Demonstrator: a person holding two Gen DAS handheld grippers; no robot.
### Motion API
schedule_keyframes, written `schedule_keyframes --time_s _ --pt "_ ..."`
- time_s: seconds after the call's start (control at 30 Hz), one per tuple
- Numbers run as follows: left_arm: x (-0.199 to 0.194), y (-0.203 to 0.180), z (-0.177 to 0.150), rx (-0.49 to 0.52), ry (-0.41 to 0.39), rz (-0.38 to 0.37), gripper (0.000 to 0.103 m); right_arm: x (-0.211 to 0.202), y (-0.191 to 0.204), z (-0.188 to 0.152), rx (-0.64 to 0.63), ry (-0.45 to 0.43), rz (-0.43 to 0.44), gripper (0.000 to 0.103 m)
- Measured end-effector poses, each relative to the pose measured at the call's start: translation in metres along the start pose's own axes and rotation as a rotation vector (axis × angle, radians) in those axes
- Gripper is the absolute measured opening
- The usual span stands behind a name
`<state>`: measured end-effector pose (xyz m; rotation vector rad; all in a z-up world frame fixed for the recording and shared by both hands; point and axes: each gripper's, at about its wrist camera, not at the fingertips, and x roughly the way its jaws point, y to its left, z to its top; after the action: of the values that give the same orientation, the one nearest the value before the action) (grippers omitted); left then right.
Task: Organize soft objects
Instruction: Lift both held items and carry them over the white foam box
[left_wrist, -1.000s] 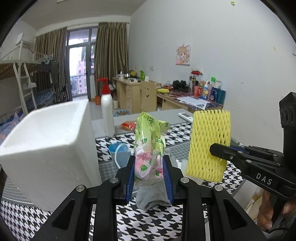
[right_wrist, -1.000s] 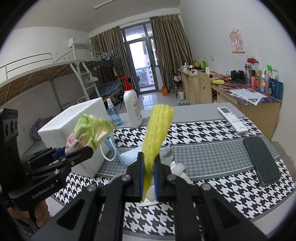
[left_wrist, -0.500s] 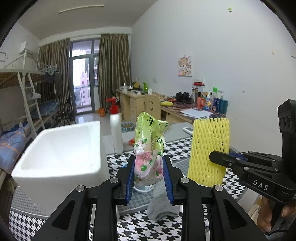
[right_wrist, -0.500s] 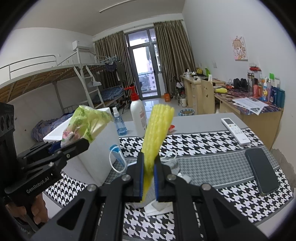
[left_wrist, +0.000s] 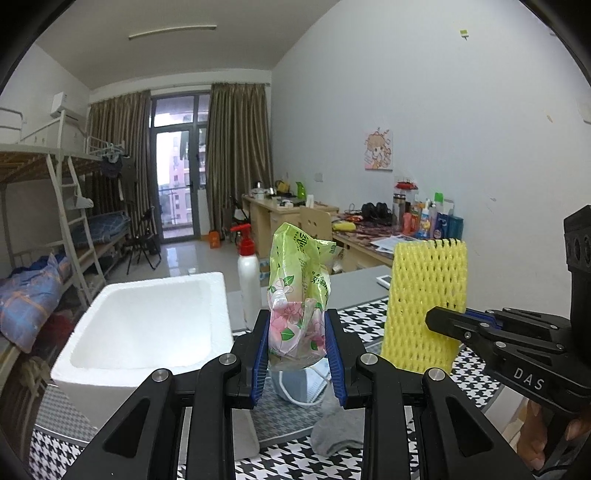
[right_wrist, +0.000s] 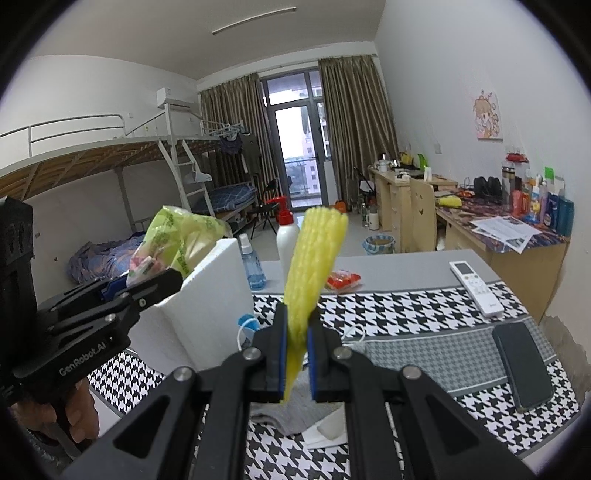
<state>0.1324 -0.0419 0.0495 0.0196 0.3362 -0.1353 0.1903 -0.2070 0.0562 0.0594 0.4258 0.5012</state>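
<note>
Two grippers (left_wrist: 297, 354) (right_wrist: 295, 354), one tissue pack (left_wrist: 297, 291), one foam net (right_wrist: 314, 266)

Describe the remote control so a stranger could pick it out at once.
Start at the houndstooth tablecloth and go to its far right edge. There the remote control lies flat, partly on the bare grey tabletop. It is white, long and narrow, with a small screen at its far end, unlike the black phone lying nearer the camera.

Left gripper (left_wrist: 297, 347), right gripper (right_wrist: 296, 353) clamped (both raised, level)
</note>
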Motion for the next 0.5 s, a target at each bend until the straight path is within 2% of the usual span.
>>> schedule_keyframes --time_s 0.5 --pt "-0.008 0.012 0.014 -0.023 -0.040 0.048 0.030 0.004 0.018 0.014 -0.023 -0.027 0.040 0.012"
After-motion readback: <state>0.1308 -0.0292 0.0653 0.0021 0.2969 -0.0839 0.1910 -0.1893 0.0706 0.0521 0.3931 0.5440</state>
